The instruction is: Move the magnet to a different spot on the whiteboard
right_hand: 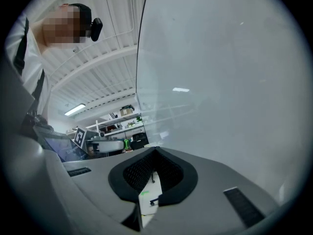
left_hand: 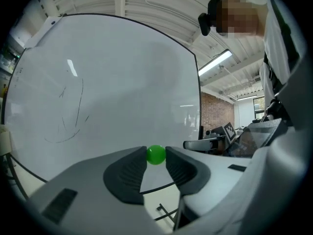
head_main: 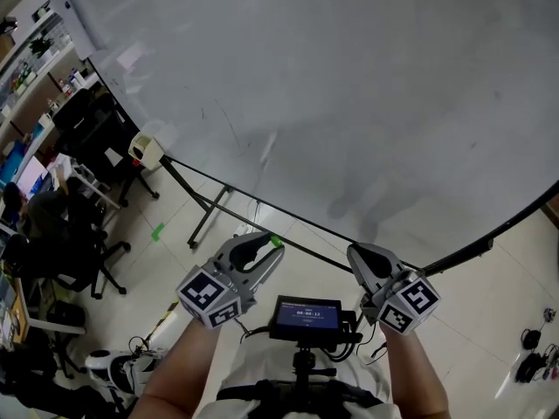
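Slippage worries us: our left gripper (head_main: 265, 244) pinches the round magnet (left_hand: 156, 154) at bare tips near the whiteboard's (head_main: 349, 103) bottom edge, right gripper (head_main: 358, 256) closed, empty.

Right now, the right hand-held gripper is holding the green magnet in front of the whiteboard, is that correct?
Not quite: it is the left hand-held gripper that holds the green magnet, pinched between its jaw tips, as the left gripper view shows. The right hand-held gripper is shut on nothing. The magnet is indeed in front of the whiteboard.
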The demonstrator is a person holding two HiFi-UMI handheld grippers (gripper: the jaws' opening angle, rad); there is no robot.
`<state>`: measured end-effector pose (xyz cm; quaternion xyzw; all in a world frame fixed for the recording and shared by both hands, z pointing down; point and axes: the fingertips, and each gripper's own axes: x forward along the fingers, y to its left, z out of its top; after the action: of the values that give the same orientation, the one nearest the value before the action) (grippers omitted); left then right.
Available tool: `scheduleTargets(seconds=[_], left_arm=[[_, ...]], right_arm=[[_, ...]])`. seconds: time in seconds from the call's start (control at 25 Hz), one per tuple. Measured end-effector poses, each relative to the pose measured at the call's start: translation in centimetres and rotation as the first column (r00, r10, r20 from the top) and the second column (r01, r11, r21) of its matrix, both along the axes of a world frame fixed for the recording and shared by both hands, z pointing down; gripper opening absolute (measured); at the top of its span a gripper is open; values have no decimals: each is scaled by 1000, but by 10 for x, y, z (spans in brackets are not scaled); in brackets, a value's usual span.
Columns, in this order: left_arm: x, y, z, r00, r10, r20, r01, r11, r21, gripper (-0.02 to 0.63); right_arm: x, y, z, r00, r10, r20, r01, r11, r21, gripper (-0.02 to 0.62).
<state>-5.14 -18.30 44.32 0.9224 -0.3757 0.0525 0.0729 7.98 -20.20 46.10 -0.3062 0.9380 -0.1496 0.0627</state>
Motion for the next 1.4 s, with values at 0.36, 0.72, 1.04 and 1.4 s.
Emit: scheduleTargets(seconds=[0.36,0.72,1.04,1.4], left_arm=[[-40,22,-1,996,83,-32,-83,996,-6,137],[-81,31,-1,988,146,-59,-146,989,-1,137],[-104,31,2,976,200,-84,-201,980,1,140],[-121,33,-7,947,253,-196,-260,965,-13,140]], right_arm=[[-31,22,-14,997,80,-19,-80,997,21,31],[-62,41,-24,983,180,-39,-178,983,40,31],[-83,52,-22,967,249,-58,-247,968,35,31],[-106,54,-22,954,290,-74,-288,957,33,31]])
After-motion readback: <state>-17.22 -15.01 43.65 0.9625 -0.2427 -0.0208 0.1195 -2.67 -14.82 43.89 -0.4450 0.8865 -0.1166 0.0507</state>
